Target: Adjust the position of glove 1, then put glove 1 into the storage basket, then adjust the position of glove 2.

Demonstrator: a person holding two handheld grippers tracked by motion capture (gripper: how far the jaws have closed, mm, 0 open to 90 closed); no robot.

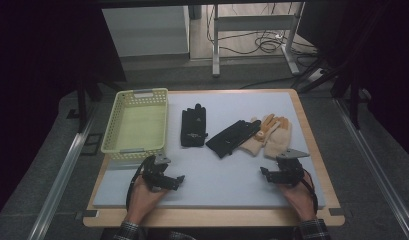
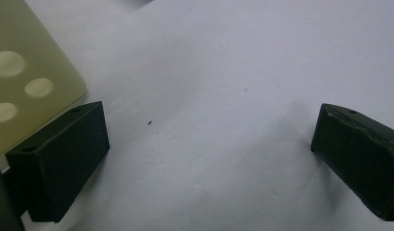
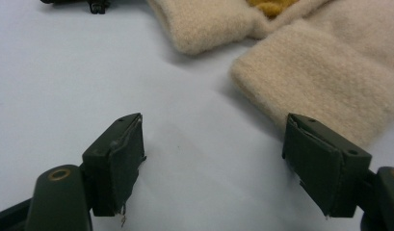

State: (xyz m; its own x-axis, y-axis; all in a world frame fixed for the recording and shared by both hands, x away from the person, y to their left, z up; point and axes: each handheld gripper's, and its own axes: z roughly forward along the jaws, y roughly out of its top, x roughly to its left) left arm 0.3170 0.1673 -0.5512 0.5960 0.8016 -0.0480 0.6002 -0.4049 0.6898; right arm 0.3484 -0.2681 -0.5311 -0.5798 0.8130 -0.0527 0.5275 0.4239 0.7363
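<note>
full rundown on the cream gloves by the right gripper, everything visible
The cream gloves are a pair of fuzzy knit gloves with orange-yellow patches on the finger side. They lie flat and empty on the pale mat, side by side and overlapping, fingers pointing away from the person, cuffs toward the right gripper. The black glove beside them overlaps their left edge. The gripper's jaws stand open just short of the nearer cuff, not touching it.

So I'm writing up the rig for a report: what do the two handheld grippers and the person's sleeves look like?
Both the left gripper and the right gripper are black, with two blocky dark jaws and a black cable looping back past the wrist. Each carries a grey three-cornered plate on top. The sleeves at the bottom edge are plaid.
</note>
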